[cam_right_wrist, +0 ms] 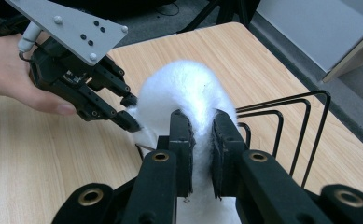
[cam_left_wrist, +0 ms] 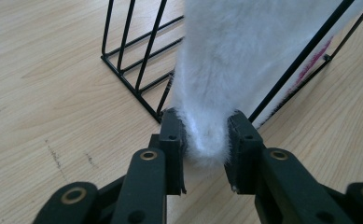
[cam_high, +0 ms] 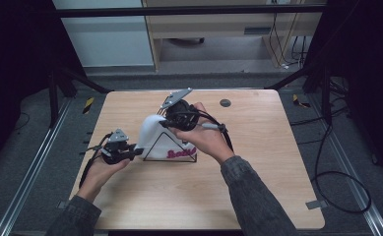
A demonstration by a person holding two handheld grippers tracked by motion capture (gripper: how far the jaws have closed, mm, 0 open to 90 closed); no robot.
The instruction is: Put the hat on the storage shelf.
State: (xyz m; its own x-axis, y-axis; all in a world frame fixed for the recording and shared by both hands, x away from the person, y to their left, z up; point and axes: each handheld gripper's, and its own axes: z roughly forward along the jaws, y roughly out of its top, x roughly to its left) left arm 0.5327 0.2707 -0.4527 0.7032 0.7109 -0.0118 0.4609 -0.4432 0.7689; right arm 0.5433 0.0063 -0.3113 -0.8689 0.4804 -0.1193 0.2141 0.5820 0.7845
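Observation:
A white fluffy item (cam_high: 154, 132) with pink lettering lies partly inside a black wire rack (cam_high: 152, 159) in the middle of the wooden table (cam_high: 268, 147). My left gripper (cam_high: 131, 152) is at the item's lower left end and is shut on that furry tip (cam_left_wrist: 206, 140), just in front of the wire rack (cam_left_wrist: 132, 60). My right gripper (cam_high: 166, 121) comes in from above and pinches the top ridge of the fluffy item (cam_right_wrist: 184, 88); its jaws stand close together with fur squeezed between them. The left gripper (cam_right_wrist: 131, 113) shows there too, biting the item's far edge.
A small dark round disc (cam_high: 225, 103) is set in the table near its far edge. The rack's upright wires (cam_right_wrist: 305, 126) stand to one side of the item. Black cables (cam_high: 336, 182) loop on the floor at the right. Metal frame rails run along both table sides.

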